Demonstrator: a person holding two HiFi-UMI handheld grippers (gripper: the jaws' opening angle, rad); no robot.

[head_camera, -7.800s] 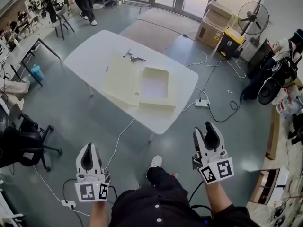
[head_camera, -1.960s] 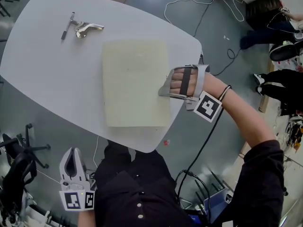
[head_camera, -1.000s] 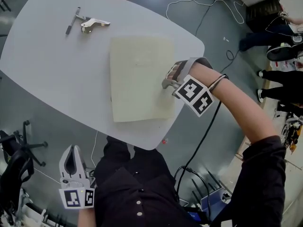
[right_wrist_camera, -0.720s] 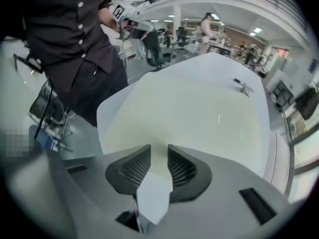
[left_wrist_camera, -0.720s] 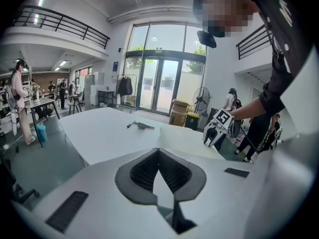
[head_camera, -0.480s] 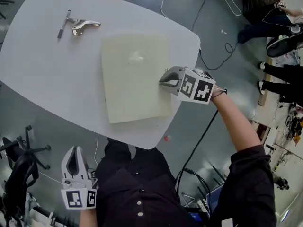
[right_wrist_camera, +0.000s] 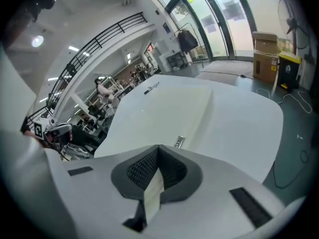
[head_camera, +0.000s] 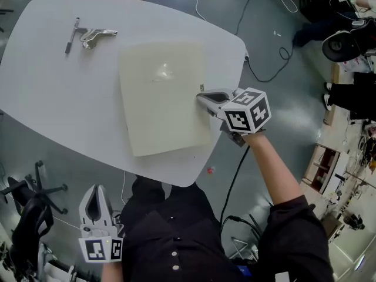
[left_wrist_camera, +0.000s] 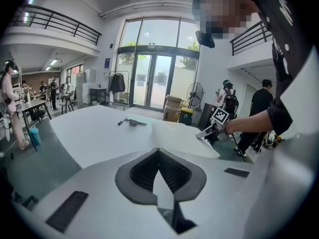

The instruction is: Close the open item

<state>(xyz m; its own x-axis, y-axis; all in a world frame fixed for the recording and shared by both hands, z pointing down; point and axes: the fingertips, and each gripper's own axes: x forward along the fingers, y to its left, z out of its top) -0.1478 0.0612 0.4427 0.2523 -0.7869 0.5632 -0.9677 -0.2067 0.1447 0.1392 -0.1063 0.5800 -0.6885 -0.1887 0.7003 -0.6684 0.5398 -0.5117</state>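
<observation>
A flat cream box [head_camera: 161,98] lies on the white table [head_camera: 53,93] with its lid down flat. My right gripper [head_camera: 201,96] is at the box's right edge, its tips by a small metal clasp [right_wrist_camera: 179,142]. Its jaws have just been closing and now stand shut with nothing between them. The right gripper view looks across the lid [right_wrist_camera: 164,113] from that edge. My left gripper [head_camera: 96,201] hangs low at the near left, off the table and shut with nothing in it. In the left gripper view the box [left_wrist_camera: 179,136] and the right gripper [left_wrist_camera: 207,133] show far off.
A pen [head_camera: 70,35] and a metal tool [head_camera: 97,35] lie at the table's far left. Cables [head_camera: 258,51] run over the floor to the right, and an office chair [head_camera: 29,216] stands near left. People stand in the background of both gripper views.
The box, open in the earliest frame, now lies closed. Over the last second my right gripper rolled over so its marker cube faces up and slid slightly along the box's right edge.
</observation>
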